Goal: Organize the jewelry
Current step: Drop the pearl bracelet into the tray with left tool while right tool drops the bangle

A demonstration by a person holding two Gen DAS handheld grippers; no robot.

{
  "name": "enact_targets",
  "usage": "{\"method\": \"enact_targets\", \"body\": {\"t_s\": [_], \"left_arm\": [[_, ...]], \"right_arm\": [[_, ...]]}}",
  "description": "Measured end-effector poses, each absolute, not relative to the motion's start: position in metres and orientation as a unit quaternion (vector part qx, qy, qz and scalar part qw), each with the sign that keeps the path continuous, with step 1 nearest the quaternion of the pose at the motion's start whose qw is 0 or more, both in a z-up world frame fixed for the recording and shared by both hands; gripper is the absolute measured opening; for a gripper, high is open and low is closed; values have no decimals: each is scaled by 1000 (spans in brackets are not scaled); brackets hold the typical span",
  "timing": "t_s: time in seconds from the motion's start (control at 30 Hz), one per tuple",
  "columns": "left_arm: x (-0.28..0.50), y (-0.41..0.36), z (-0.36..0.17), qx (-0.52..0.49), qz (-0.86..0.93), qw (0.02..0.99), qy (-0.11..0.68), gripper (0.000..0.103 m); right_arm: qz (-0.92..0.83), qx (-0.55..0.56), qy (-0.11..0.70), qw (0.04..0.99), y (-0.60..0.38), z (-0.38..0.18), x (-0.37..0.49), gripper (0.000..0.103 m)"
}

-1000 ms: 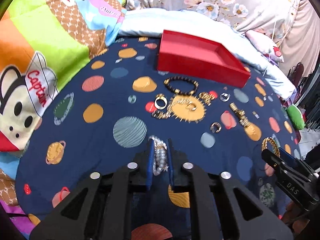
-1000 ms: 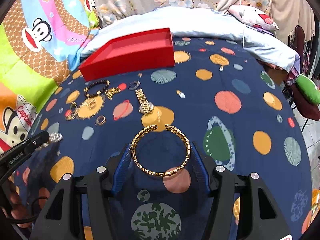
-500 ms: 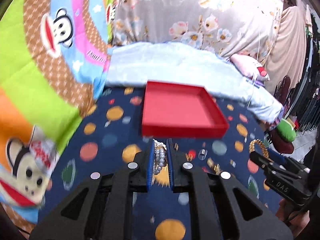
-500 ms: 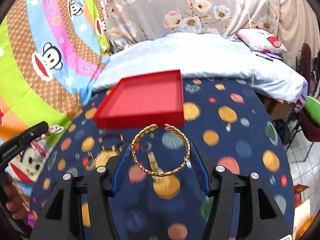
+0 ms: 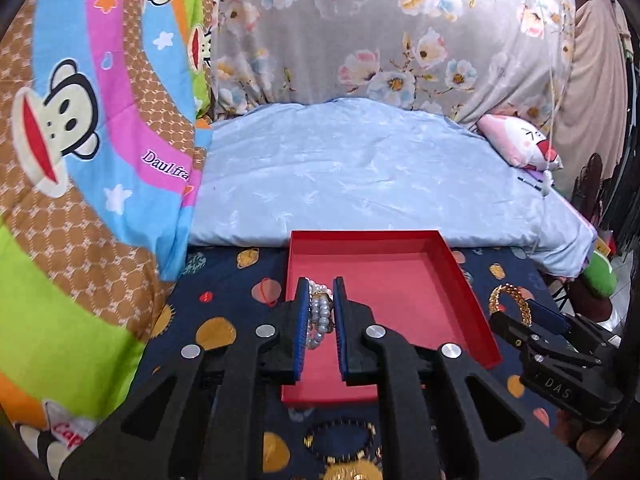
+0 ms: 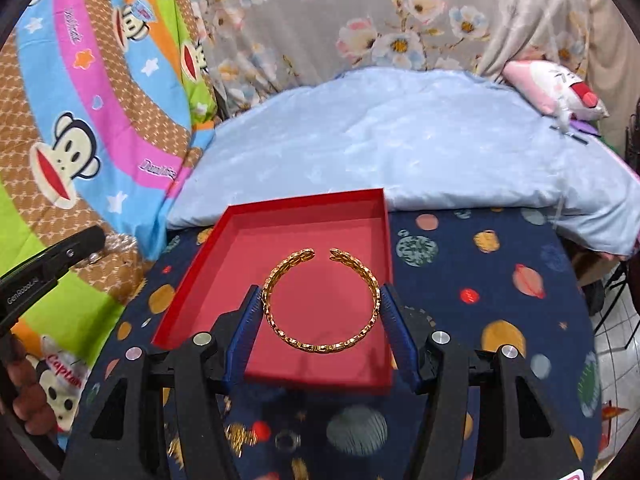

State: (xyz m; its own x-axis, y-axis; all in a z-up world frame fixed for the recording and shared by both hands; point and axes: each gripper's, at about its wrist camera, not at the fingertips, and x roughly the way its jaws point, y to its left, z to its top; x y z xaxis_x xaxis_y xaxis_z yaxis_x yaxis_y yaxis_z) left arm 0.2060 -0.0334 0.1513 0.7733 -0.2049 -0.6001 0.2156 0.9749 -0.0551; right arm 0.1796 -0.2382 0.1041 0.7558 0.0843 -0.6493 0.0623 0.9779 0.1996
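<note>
A shallow red tray [image 5: 400, 276] [image 6: 280, 236] lies empty on the navy planet-print cloth. My left gripper [image 5: 320, 292] is shut on a grey pearl bracelet [image 5: 319, 314] and hangs over the tray's near left part. My right gripper [image 6: 320, 300] is shut on a gold open cuff bracelet [image 6: 320, 300], held flat over the tray with its gap facing away. The left wrist view shows the right gripper [image 5: 516, 308] at the tray's right side with the gold cuff [image 5: 508, 296]. In the right wrist view the left gripper's finger [image 6: 60, 258] shows at the left edge.
Loose gold pieces [image 6: 240, 438] and a ring [image 6: 288, 440] lie on the cloth [image 6: 480, 280] in front of the tray. A pale blue quilt [image 5: 360, 176] lies behind it, a cartoon blanket [image 5: 80, 160] on the left, a pillow [image 5: 520, 144] at the right.
Both grippers rose and went forward from the scattered jewelry to above the red tray, each still holding its bracelet. The loose pieces dropped below and behind the fingers.
</note>
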Motion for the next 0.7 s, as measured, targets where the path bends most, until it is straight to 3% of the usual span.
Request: {"method": "enact_targets", "body": {"t_s": [0.5,0.57,0.6,0.63,0.7], "left_arm": [[283,-64,71,33,-91,913,397,14],[282,-62,69,34,-77,916,393,40],[281,-59,71,35,-70,919,386,61],[275,-56,75,36,-59,926,372,72],[266,-51,83,37,-52,932,357,75]], "right_arm": [[-3,77,399,914,-229,48,240,59],[-13,62,390,918,-227,49,236,63],[-20,53,381,923,-226,53,230,65],[-23,50,373,926,-226,57,224,66],[-21,47,359,932,-225,65,208,66]]}}
